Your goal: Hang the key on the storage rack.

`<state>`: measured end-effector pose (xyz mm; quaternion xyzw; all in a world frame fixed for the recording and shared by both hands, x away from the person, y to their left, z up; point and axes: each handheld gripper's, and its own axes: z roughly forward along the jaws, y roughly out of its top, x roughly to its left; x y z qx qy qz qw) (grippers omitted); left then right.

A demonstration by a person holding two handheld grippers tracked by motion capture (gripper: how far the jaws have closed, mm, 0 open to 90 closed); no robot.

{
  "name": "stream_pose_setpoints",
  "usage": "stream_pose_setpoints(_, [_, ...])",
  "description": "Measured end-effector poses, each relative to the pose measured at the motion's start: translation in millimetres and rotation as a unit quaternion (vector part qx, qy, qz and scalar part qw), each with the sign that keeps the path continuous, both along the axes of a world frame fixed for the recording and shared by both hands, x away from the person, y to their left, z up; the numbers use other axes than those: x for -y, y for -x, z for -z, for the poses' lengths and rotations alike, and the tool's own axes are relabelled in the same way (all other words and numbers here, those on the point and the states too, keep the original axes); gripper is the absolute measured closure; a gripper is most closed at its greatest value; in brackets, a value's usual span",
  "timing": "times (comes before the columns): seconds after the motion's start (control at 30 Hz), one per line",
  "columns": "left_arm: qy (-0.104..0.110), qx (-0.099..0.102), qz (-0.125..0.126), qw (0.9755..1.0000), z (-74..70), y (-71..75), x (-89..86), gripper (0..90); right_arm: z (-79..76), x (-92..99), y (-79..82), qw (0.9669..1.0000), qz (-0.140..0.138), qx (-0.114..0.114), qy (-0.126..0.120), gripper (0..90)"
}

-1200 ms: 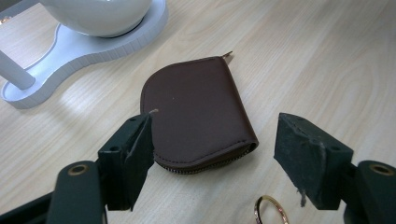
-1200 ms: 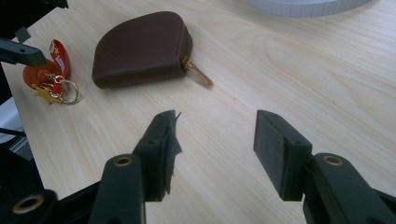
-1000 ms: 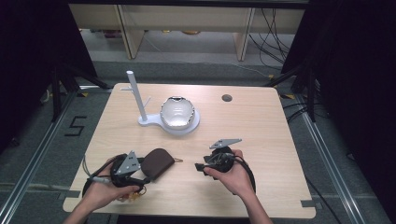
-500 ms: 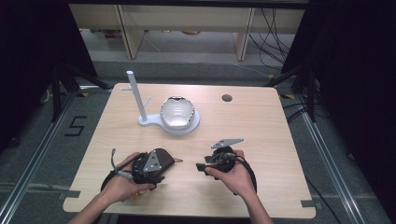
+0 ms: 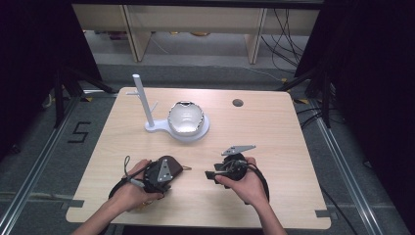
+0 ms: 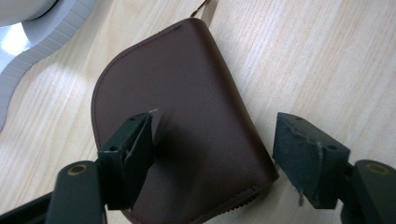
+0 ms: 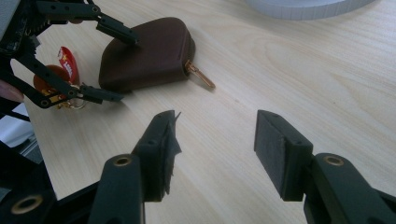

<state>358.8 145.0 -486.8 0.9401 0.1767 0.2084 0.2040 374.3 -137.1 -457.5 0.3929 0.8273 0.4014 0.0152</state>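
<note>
Your left gripper (image 6: 212,154) stands spread around the brown zip pouch (image 6: 182,121), one jaw over its top face and the other off its stitched edge on the bare wood, so nothing is clamped yet. You seem to have set it that way to straddle the pouch across its narrow width, where a squeeze would catch the flat body rather than the zipper pull (image 7: 201,77). The pouch lies flat on the table (image 5: 274,132) near the front edge, left of centre, with its gold pull pointing towards your right hand.

Your right gripper (image 7: 215,149) is also spread wide and holds nothing. It hovers low over bare wood just beside the pouch, aimed at the pull end, which looks like a waiting position for taking the zipper once the left side has the body pinned.

The white stand (image 5: 183,132) with its shiny bowl (image 5: 186,117) and upright post sits well apart towards the back, clear of both hands.
</note>
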Motion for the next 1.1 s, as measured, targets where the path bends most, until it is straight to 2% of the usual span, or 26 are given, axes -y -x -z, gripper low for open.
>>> stream_pose_setpoints(0.03, [-0.001, -0.002, 0.001, 1.0000, 0.5, -0.1, 0.9, 29.0, 0.0, 0.0, 0.0, 1.0000, 0.000, 0.000, 0.000, 49.6])
stream_pose_setpoints(0.07, [-0.019, 0.002, 0.007, 0.9998, 0.5, 0.5, 2.7, 29.0, -0.2, -0.2, 0.3, 1.0000, 0.001, 0.001, 0.001, 49.6])
stream_pose_setpoints(0.1, [-0.028, 0.007, 0.008, 0.9996, 1.2, 1.4, 3.8, 29.4, 0.1, -0.3, 0.0, 1.0000, -0.001, 0.000, -0.001, 49.5])
stream_pose_setpoints(0.2, [-0.044, 0.020, 0.010, 0.9988, 2.6, 4.1, 5.2, 31.8, -0.1, 0.2, 0.2, 1.0000, -0.002, 0.000, -0.001, 49.5])
stream_pose_setpoints(0.27, [-0.038, 0.027, 0.010, 0.9989, 3.9, 5.4, 4.2, 33.2, -0.1, 0.6, -0.2, 1.0000, -0.006, -0.001, -0.001, 49.5])
stream_pose_setpoints(0.4, [-0.023, 0.026, 0.006, 0.9994, 3.9, 4.3, 1.9, 35.8, 0.1, 0.4, -0.2, 1.0000, -0.007, -0.003, -0.003, 49.5])
stream_pose_setpoints(0.53, [-0.045, 0.007, 0.000, 0.9990, -0.8, 1.7, 7.2, 39.6, -0.3, -0.4, -0.1, 1.0000, -0.007, -0.002, -0.006, 49.5])
stream_pose_setpoints(0.6, [-0.063, -0.008, 0.006, 0.9980, -5.3, -1.7, 9.3, 40.6, -0.8, -0.7, 0.5, 1.0000, -0.005, -0.005, -0.007, 49.5])
stream_pose_setpoints(0.67, [-0.067, -0.023, 0.013, 0.9974, -9.8, -5.1, 8.2, 43.4, -1.8, -0.8, 1.0, 0.9999, -0.006, -0.009, -0.008, 49.5])
stream_pose_setpoints(0.7, [-0.061, -0.035, 0.015, 0.9974, -13.3, -8.0, 6.1, 45.5, -1.9, 0.4, 0.4, 1.0000, -0.003, -0.002, -0.005, 49.5])
stream_pose_setpoints(0.77, [-0.049, -0.052, 0.015, 0.9973, -19.1, -12.5, 1.7, 49.6, -2.8, 1.3, 0.6, 0.9999, -0.003, -0.006, -0.010, 49.5])
stream_pose_setpoints(0.8, [-0.030, -0.069, 0.012, 0.9971, -25.0, -16.8, -3.7, 52.9, -3.4, 2.4, -0.1, 1.0000, -0.005, -0.003, -0.008, 49.5])
stream_pose_setpoints(0.83, [-0.030, -0.069, 0.012, 0.9971, -25.0, -16.8, -3.7, 54.2, -3.4, 2.4, -0.1, 1.0000, -0.005, -0.003, -0.008, 49.5])
stream_pose_setpoints(0.87, [-0.008, -0.079, 0.005, 0.9968, -28.2, -19.2, -8.0, 54.2, -3.5, 1.9, 0.3, 0.9999, -0.002, -0.006, -0.013, 49.5])
stream_pose_setpoints(0.93, [0.020, -0.094, -0.004, 0.9954, -34.8, -23.6, -16.4, 58.3, -5.3, 3.4, 0.2, 1.0000, -0.001, 0.003, -0.007, 49.6])
stream_pose_setpoints(0.97, [0.043, -0.105, -0.014, 0.9934, -41.6, -27.9, -25.5, 61.9, -5.8, 2.9, -0.2, 1.0000, -0.003, 0.001, -0.009, 49.5])
stream_pose_setpoints(1.03, [0.051, -0.109, -0.016, 0.9926, -44.0, -29.7, -28.9, 63.2, -5.9, 2.9, -0.6, 1.0000, -0.002, 0.002, -0.008, 49.6])
stream_pose_setpoints(1.07, [0.069, -0.111, -0.027, 0.9910, -47.7, -32.2, -33.9, 65.0, -5.9, 2.5, -1.0, 0.9999, -0.005, 0.000, -0.010, 49.6])
stream_pose_setpoints(1.1, [0.078, -0.115, -0.030, 0.9899, -50.9, -34.4, -37.9, 66.7, -6.6, 1.4, -0.7, 1.0000, -0.001, -0.002, -0.009, 49.5])
